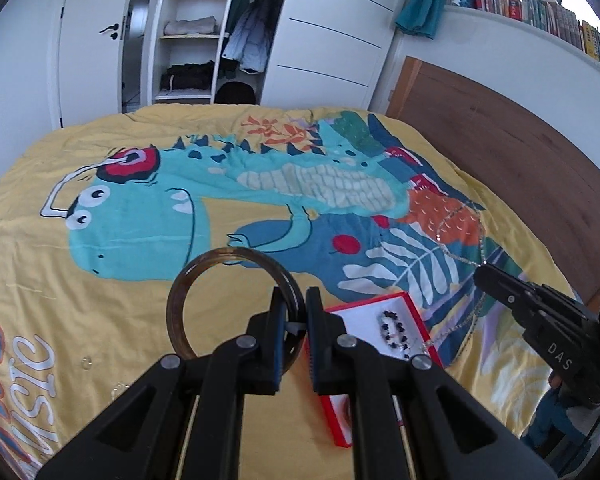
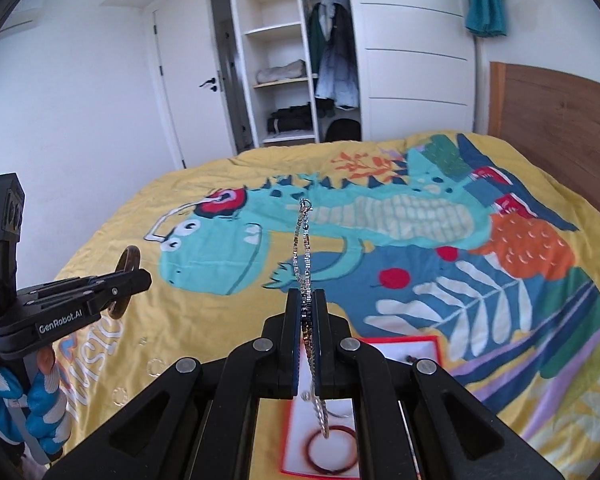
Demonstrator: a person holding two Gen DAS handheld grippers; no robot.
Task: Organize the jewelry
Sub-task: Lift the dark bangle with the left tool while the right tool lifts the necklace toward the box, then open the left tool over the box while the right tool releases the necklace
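Note:
My left gripper (image 1: 294, 322) is shut on a brown translucent bangle (image 1: 204, 276) and holds it upright above the bed; it also shows at the left of the right wrist view (image 2: 126, 280). My right gripper (image 2: 306, 312) is shut on a silver chain necklace (image 2: 303, 248) that sticks up past the fingertips and hangs down behind them; the chain also shows in the left wrist view (image 1: 466, 258). A red-rimmed white jewelry box (image 1: 412, 312) lies on the bed below both grippers. It holds a dark beaded bracelet (image 1: 396, 334) and a reddish bangle (image 2: 332, 450).
The bed has a yellow dinosaur duvet (image 1: 140, 216). Small rings (image 2: 154, 367) lie on the duvet at the left. A wooden headboard (image 2: 560, 120) is on the right. An open wardrobe (image 2: 296, 60) and a door (image 2: 188, 80) stand beyond the bed.

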